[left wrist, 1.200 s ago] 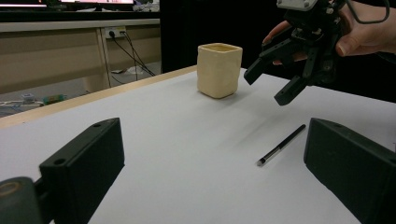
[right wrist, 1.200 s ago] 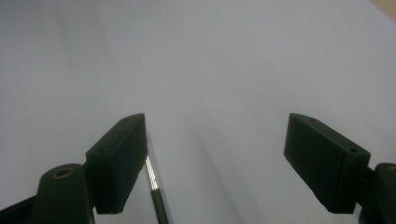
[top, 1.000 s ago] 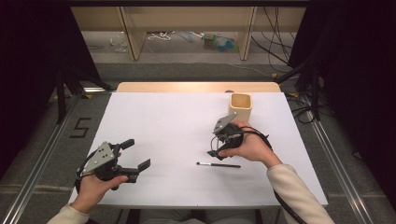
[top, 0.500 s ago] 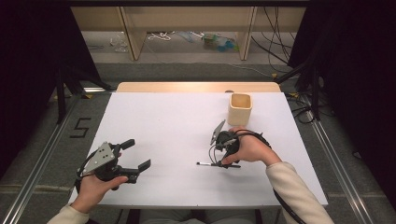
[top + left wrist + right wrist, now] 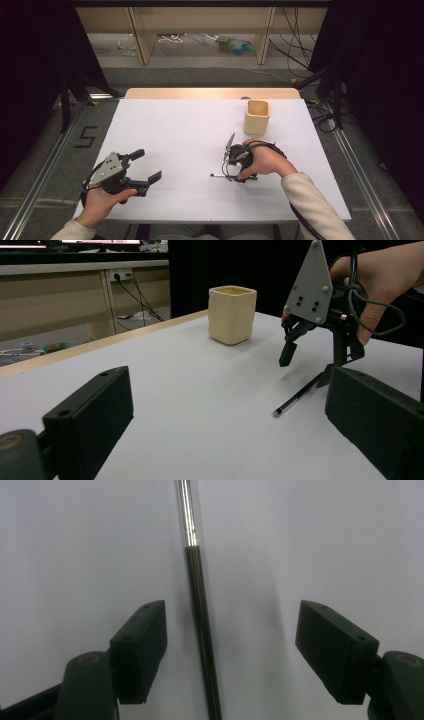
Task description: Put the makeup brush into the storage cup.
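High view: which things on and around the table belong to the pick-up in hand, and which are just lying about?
In the job:
- pen, lying flat on the table
- right gripper, jaws just closing around the pen, not yet touching it

Just lying about:
- cup, upright behind
- left gripper, open, holding nothing
- clutter on the floor beyond

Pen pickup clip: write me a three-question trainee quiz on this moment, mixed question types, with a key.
1. True or false: the right gripper has already clamped the pen.
2. Which lies farther from the person, the beige cup or the pen? A) cup B) pen
3. Fill in: the left gripper is held over the white table with its jaws ____.

Key
1. False: in the right gripper view the pen lies between the jaws with a gap on each side, though they have just been closing.
2. A
3. open, with nothing between them
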Available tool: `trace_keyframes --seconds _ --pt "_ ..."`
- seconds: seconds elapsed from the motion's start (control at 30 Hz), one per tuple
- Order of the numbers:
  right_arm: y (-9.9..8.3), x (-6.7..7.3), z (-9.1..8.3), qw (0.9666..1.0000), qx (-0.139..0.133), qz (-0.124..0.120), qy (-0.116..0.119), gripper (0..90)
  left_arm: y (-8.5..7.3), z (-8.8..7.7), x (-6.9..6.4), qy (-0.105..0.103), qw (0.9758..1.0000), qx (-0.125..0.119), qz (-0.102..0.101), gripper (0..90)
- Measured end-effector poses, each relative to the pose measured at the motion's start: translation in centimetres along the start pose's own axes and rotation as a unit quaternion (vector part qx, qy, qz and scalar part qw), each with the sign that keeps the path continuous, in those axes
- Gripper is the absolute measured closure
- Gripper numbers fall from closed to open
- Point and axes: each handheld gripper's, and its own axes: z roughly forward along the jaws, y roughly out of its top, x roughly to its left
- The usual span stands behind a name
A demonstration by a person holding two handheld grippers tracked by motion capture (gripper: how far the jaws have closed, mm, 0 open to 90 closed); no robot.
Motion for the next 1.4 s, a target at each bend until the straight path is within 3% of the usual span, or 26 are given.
trace_keyframes --seconds 0.17,0.23,0.37,0.43,0.5,0.9,1.1,1.4 --pt "0.07 0.09 0.11 0.9999 0.012 0.005 -0.001 32.5 -0.01 0.01 0.0 0.0 1.0 0.0 0.0 4.7" --pt "0.06 -0.09 0.24 0.9999 0.013 -0.01 -0.001 32.9 -0.01 0.01 0.0 -0.001 1.0 0.0 0.0 4.7" --pt "0.31 0.11 0.31 0.9997 0.024 -0.003 0.002 33.6 -0.01 0.0 0.01 0.0 1.0 0.0 0.0 4.7" --pt "0.36 -0.1 0.47 0.9995 0.022 -0.022 -0.002 33.9 0.0 0.0 0.01 0.0 1.0 0.0 -0.001 4.7" --pt "0.57 0.15 0.4 0.9995 0.029 -0.011 0.0 34.1 -0.01 0.0 0.01 -0.001 1.0 0.0 0.0 4.7" --pt "0.55 0.05 0.64 0.9992 0.034 -0.022 0.001 34.7 0.04 -0.09 -0.03 0.002 1.0 0.004 0.001 4.7" --pt "0.69 0.31 0.65 0.9989 0.045 -0.014 0.005 37.0 0.0 0.0 0.0 -0.001 1.0 0.0 0.0 4.7" --pt "0.83 0.21 0.96 0.9982 0.047 -0.038 0.002 42.7 0.0 0.0 -0.01 -0.001 1.0 0.001 0.001 4.7"
